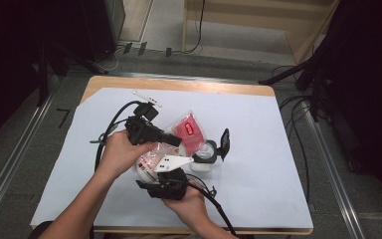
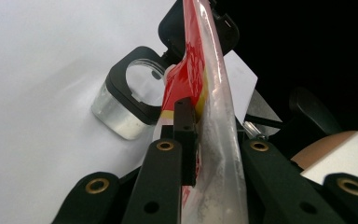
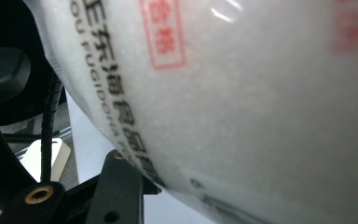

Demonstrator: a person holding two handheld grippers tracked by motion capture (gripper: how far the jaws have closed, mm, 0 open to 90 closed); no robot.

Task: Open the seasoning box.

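Observation:
A clear plastic bag [image 1: 189, 130] of white grains with a red label hangs tilted above the table centre. My left gripper [image 1: 176, 141] is shut on the bag's flat upper edge [image 2: 214, 93], and its pads [image 2: 185, 126] pinch the film. My right gripper [image 1: 151, 169] comes from below under its grey plate and clamps the bag's full lower part [image 3: 237, 93], which bulges against one black finger [image 3: 119, 186]; the other finger is hidden. Just right of the bag stands a clear jar [image 1: 205, 157], its black flip lid [image 1: 224, 142] standing open. The jar's mouth [image 2: 142, 77] lies under the bag.
A pale sheet [image 1: 258, 149] covers the wooden table [image 1: 179, 84]. A small white strip [image 1: 146, 97] lies near the back edge. Black cables [image 1: 112, 124] trail from both grippers. Stands and more cables sit on the floor at the right.

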